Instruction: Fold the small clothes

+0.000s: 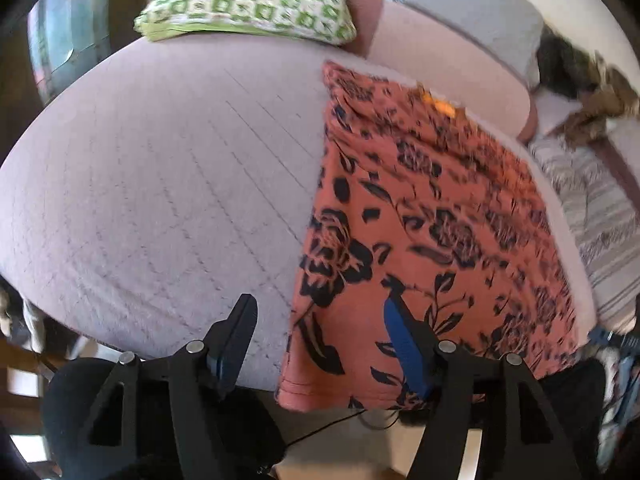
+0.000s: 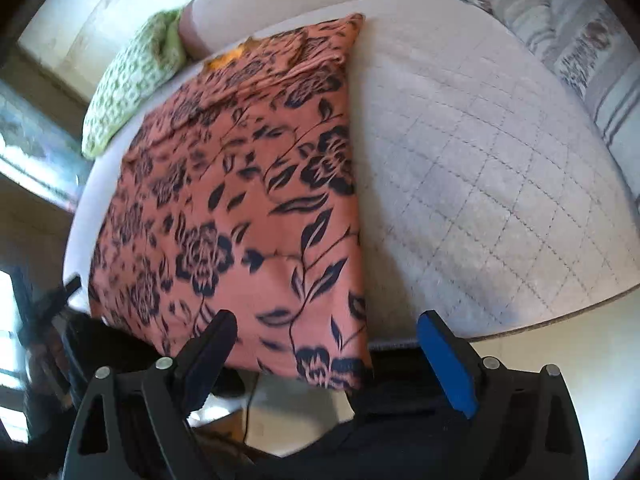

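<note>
Right wrist view: floral garment (image 2: pixel 240 200) beneath the spread right gripper (image 2: pixel 332 332).

both wrist cameras look steeply down from above the near edge of the quilted mattress (image 1: pixel 160 184), close over it; the left faces its left part, the right its right, sharing the floral garment (image 2: pixel 240 200) and green pillow (image 1: pixel 244 4).

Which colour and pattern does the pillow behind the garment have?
White with green squares; the pillow shows best in the left wrist view.
</note>
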### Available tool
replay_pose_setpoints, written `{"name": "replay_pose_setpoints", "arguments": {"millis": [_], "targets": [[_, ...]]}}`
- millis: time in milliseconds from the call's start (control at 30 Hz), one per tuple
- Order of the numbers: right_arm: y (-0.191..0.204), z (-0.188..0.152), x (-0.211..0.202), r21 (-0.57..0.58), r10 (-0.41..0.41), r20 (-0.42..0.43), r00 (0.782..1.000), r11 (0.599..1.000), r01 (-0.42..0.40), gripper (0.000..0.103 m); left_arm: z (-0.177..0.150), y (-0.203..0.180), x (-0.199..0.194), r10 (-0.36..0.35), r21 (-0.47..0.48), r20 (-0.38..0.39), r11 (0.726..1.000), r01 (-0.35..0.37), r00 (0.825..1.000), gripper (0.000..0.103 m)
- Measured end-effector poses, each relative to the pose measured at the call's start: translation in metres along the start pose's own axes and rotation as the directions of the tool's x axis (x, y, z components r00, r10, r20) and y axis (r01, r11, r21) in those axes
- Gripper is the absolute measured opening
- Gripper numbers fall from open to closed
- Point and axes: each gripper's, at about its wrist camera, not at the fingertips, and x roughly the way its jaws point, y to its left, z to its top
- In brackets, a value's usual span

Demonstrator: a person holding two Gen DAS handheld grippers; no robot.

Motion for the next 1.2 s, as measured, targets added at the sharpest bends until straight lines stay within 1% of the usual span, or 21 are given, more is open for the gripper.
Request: {"name": "replay_pose_setpoints", "arguments": {"millis": [100, 133, 167, 200, 233, 267, 300, 333, 400, 433, 467, 533, 567, 600, 633, 667, 800, 933, 1000, 1100, 1200], "targets": [[0.004, 0.004, 0.032, 0.042, 0.071, -0.070, 0.995, 0.997, -0.068, 0.094, -0.010, -0.002, 0.026, 0.026, 0.027, -0.090, 0.999, -0.024, 0.996, 0.066], [0.000, 0.003, 0.042, 0.049, 0.096, -0.100, 0.990, 0.995, -0.091, 0.093, -0.013, -0.002, 0.027, 0.031, 0.032, -0.085, 0.999, -0.029, 0.996, 0.065], [-0.003, 0.000, 0.051, 0.055, 0.111, -0.133, 0.985, 0.993, -0.105, 0.092, -0.015, -0.003, 0.023, 0.032, 0.035, -0.061, 0.999, -0.029, 0.998, 0.058], [0.001, -0.002, 0.053, 0.034, 0.090, -0.140, 0.986, 0.996, -0.086, 0.092, -0.015, -0.002, 0.020, 0.005, 0.026, -0.057, 1.000, -0.004, 0.998, 0.045], [0.005, 0.000, 0.055, 0.022, 0.095, -0.136, 0.986, 0.995, -0.092, 0.089, -0.015, -0.001, 0.018, -0.028, 0.013, -0.064, 0.999, 0.029, 0.998, 0.015], [0.007, 0.000, 0.050, 0.024, 0.135, -0.121, 0.983, 0.991, -0.133, 0.075, -0.015, 0.000, 0.013, -0.034, 0.009, -0.062, 0.999, 0.035, 0.997, 0.011], [0.009, 0.001, 0.045, 0.036, 0.169, -0.106, 0.980, 0.985, -0.166, 0.070, -0.013, 0.002, 0.009, -0.022, 0.011, -0.044, 1.000, 0.023, 0.999, 0.011], [0.009, 0.002, 0.043, 0.040, 0.169, -0.092, 0.981, 0.985, -0.166, 0.069, -0.013, 0.007, 0.009, -0.021, 0.000, -0.036, 1.000, 0.021, 0.999, 0.011], [0.005, 0.006, 0.042, 0.041, 0.106, -0.065, 0.992, 0.994, -0.103, 0.070, -0.013, 0.015, 0.021, -0.021, -0.065, -0.078, 0.998, 0.016, 0.997, 0.032], [-0.002, 0.006, 0.051, 0.068, 0.077, -0.087, 0.993, 0.995, -0.071, 0.070, -0.013, 0.015, 0.025, -0.038, -0.091, -0.075, 0.995, 0.031, 0.996, 0.037], [-0.005, 0.005, 0.059, 0.093, 0.085, -0.121, 0.989, 0.993, -0.074, 0.070, -0.014, 0.013, 0.023, -0.043, -0.093, -0.063, 0.995, 0.037, 0.997, 0.041], [-0.003, 0.003, 0.065, 0.075, 0.092, -0.141, 0.986, 0.994, -0.082, 0.071, -0.014, 0.005, 0.023, -0.034, -0.042, -0.075, 0.999, 0.031, 0.997, 0.039], [0.002, 0.002, 0.066, 0.044, 0.101, -0.155, 0.983, 0.994, -0.095, 0.062, -0.014, 0.002, 0.024, -0.031, -0.024, -0.079, 0.999, 0.029, 0.996, 0.010], [0.006, 0.002, 0.068, 0.041, 0.135, -0.171, 0.976, 0.991, -0.129, 0.046, -0.013, -0.001, 0.026, -0.036, -0.002, -0.105, 0.999, 0.036, 0.994, 0.005], [0.005, 0.002, 0.068, 0.037, 0.130, -0.183, 0.974, 0.991, -0.126, 0.011, -0.012, -0.003, 0.025, -0.043, 0.000, -0.110, 0.999, 0.043, 0.993, 0.004], [0.005, 0.003, 0.068, 0.029, 0.127, -0.183, 0.975, 0.992, -0.123, 0.007, -0.010, -0.003, 0.022, -0.059, -0.011, -0.108, 0.998, 0.058, 0.992, 0.004], [-0.004, 0.009, 0.046, 0.098, 0.278, -0.118, 0.953, 0.959, -0.267, 0.007, 0.002, 0.002, -0.004, -0.149, -0.046, -0.049, 0.988, 0.147, 0.988, 0.004], [-0.016, 0.013, 0.042, 0.147, 0.350, -0.095, 0.932, 0.931, -0.335, 0.007, 0.006, 0.013, 0.019, -0.144, -0.107, -0.162, 0.986, 0.127, 0.976, 0.004], [-0.025, 0.018, 0.043, 0.179, 0.399, -0.087, 0.913, 0.908, -0.380, 0.007, 0.017, 0.012, 0.015, -0.165, -0.109, -0.163, 0.983, 0.149, 0.973, 0.004], [-0.016, 0.058, 0.027, 0.177, 0.495, 0.003, 0.869, 0.855, -0.488, 0.007, 0.061, 0.000, -0.010, -0.246, -0.086, -0.078, 0.967, 0.239, 0.966, 0.004], [-0.011, 0.116, 0.003, 0.123, 0.545, 0.093, 0.833, 0.824, -0.553, 0.007, 0.129, -0.013, -0.023, -0.321, -0.047, 0.021, 0.946, 0.322, 0.947, 0.005]]}}
